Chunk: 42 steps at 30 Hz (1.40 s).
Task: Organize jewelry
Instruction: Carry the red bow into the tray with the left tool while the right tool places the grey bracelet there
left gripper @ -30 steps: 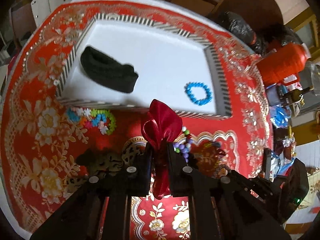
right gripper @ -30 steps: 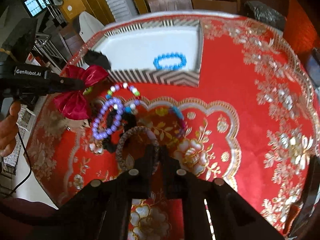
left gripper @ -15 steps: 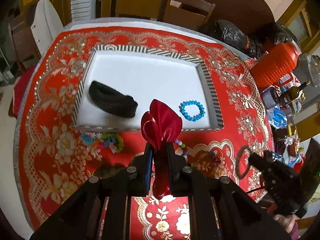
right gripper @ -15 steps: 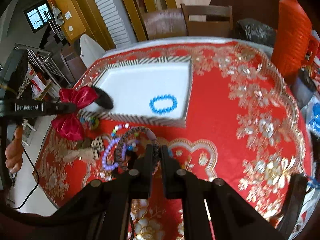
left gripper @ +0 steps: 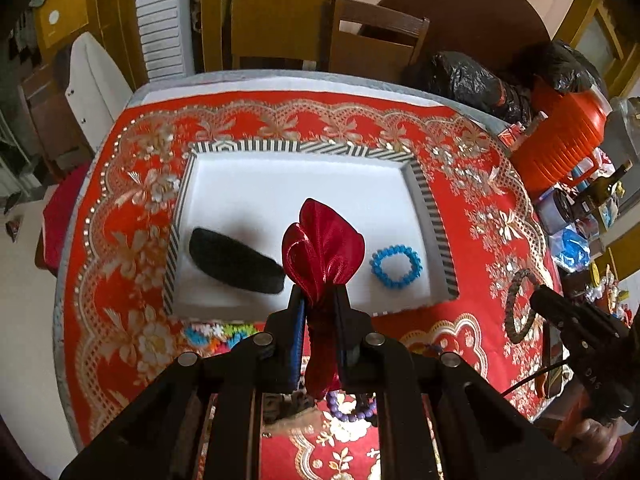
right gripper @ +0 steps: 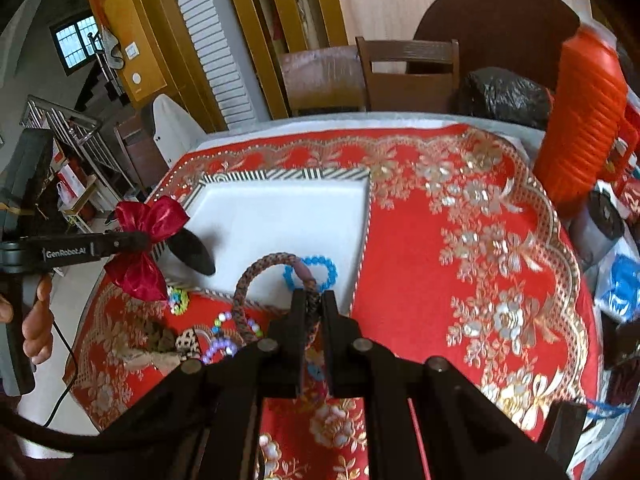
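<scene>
The left gripper point(left gripper: 320, 300) has its jaws closed on the red bow point(left gripper: 323, 248), held above the near edge of the striped tray point(left gripper: 428, 204). The right gripper point(right gripper: 312, 304) jaws pinch the braided bracelet point(right gripper: 256, 272) over the desk, beside the tray holding a blue bead bracelet point(left gripper: 396, 266) and black band point(left gripper: 236, 260).

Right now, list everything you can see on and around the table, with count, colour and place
Tray: one, white with striped rim, on the table.
Black hair band: one, in the tray, left part.
Blue bead bracelet: one, in the tray, right part.
Red bow: one, held above the tray's near edge.
Braided bracelet: one, brown, held up by the tray's near edge.
Loose bead bracelets: several, mixed colours, on the cloth in front of the tray.
Tablecloth: one, red and gold.
Orange jug: one, right of the table.
Chairs: two, wooden, behind.
Left gripper: shut on the bow.
Right gripper: shut on the braided bracelet.
</scene>
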Motion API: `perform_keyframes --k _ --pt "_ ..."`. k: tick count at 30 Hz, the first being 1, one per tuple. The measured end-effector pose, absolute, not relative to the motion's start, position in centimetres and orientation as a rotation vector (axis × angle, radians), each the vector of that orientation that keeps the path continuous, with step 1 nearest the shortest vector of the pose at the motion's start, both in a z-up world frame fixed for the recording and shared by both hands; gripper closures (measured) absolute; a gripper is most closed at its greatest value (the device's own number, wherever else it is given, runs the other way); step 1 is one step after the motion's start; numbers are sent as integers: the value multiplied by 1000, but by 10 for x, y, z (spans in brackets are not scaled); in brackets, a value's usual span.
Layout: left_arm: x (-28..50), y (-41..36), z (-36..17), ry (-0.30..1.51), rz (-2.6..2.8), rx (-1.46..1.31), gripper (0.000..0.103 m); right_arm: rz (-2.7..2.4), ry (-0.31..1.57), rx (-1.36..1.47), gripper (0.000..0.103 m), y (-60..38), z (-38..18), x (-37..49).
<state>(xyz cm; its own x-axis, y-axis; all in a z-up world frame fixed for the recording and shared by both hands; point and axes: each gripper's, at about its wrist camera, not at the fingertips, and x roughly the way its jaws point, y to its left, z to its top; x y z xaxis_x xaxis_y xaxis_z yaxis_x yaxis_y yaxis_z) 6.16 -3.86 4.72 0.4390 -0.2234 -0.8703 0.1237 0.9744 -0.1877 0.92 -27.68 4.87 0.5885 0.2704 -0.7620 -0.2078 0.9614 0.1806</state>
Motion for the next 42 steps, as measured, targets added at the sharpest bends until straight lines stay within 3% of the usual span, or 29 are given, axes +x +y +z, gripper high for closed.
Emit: perform_keyframes --k 23,42 --pt "122 -15 39 1121 -169 -151 101 307 912 83 96 -257 46 71" --pt "194 -2 -21 1213 -120 -180 101 293 1068 63 96 -244 -29 161"
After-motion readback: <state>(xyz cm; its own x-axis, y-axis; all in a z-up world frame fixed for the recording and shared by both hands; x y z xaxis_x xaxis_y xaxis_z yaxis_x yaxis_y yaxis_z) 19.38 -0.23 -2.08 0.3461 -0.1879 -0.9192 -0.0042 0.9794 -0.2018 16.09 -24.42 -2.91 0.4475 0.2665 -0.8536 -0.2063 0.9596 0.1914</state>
